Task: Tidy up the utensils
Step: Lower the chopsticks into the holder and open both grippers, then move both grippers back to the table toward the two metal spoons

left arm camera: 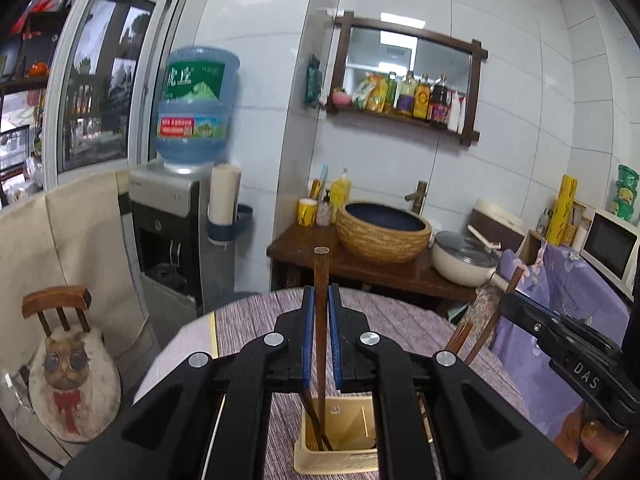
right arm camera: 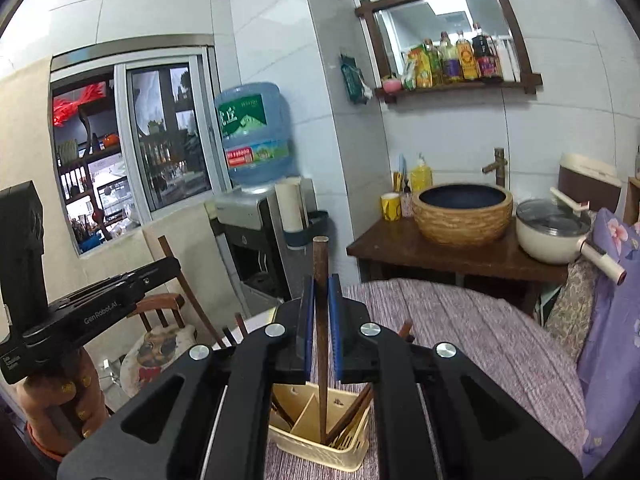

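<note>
My left gripper (left arm camera: 321, 292) is shut on an upright brown chopstick (left arm camera: 321, 264). That chopstick's lower end reaches down into a cream utensil holder (left arm camera: 336, 460) on the striped tablecloth, beside another stick. My right gripper (right arm camera: 321, 280) is shut on a second brown chopstick (right arm camera: 320, 256), whose lower end sits in a middle compartment of the holder (right arm camera: 316, 456). Several more chopsticks lean in the holder's right compartment. Each view catches the other tool from the side: the right gripper (left arm camera: 506, 296) at the right edge, the left gripper (right arm camera: 172, 268) at the left edge, held by a hand.
The round table (right arm camera: 460, 320) has a purple-grey striped cloth. A chair with a cat cushion (left arm camera: 74, 376) stands left of it, with a water dispenser (left arm camera: 168, 240) behind. Beyond are a wooden stand with a woven basin (left arm camera: 384, 232), a white pot (left arm camera: 464, 260) and purple floral cloth (left arm camera: 560, 292).
</note>
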The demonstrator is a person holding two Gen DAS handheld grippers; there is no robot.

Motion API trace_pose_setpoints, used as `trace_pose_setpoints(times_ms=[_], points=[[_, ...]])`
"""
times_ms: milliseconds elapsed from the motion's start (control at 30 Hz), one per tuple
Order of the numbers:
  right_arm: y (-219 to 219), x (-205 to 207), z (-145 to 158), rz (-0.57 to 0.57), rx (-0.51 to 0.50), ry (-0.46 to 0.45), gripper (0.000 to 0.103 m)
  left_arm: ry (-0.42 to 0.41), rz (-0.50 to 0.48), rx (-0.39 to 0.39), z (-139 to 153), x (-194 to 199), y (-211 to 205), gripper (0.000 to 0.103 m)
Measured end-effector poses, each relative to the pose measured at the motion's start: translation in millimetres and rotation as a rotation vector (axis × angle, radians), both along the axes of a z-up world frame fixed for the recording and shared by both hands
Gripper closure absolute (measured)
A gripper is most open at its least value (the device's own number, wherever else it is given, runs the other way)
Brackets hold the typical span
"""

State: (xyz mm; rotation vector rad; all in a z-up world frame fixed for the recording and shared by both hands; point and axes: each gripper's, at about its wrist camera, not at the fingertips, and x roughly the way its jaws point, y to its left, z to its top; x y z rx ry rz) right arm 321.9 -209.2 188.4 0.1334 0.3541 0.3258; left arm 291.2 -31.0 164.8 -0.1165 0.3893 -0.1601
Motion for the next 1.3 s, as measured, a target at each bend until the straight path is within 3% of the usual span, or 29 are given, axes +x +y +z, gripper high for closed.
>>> trace_pose_setpoints(times_ms=[333,733,800,833,867,933,1000,1067,1133,1167,1300], points=[[-6.0,15.1,-50.5,-0.026,0.008,0.084,0.095,0.129,-0.014,0.003,-58.0,13.2,-2.6,0.095],[-14.2,19.2,-66.1,-0.039,0.03,0.094,0.095,0.141,-0.005,0.013,-70.5,16.1,-5.4,0.094],[-15.3,16.6,-69.1,-0.047,0.024,0.096,0.091,0.139,-0.008,0.013,-71.3,14.4,-4.8,0.084],[-15.9,13.9,-69.7,-0.053,0.023,0.091,0.081,0.13,-0.003,0.017,-70.8,10.8,-4.6,0.067],[-16.6,10.4,-70.4,-0.057,0.023,0.084,0.058,0.118,0.001,0.02,-70.9,6.7,-4.8,0.049],[-17.9,-1.8,-71.4,-0.08,0.013,0.052,0.039,0.086,0.008,0.031,-70.5,-6.2,-5.1,0.035],[-15.5,-16.5,-73.5,-0.097,-0.035,0.016,0.038,0.077,0.006,0.059,-74.2,-18.6,-8.0,0.021],[-12.6,-29.3,-78.5,-0.099,-0.081,0.0,0.028,0.085,-0.009,0.094,-83.3,-29.0,-11.2,0.004],[-11.0,-39.4,-87.2,-0.107,-0.123,0.008,0.013,0.111,-0.003,0.158,-99.6,-38.2,-15.5,0.005],[-10.3,-44.7,-94.1,-0.117,-0.144,0.022,0.011,0.125,0.006,0.19,-107.9,-40.8,-17.3,0.005],[-14.3,-60.7,-125.1,-0.133,-0.164,0.082,0.01,0.199,0.0,0.269,-150.4,-55.3,-25.8,0.005]])
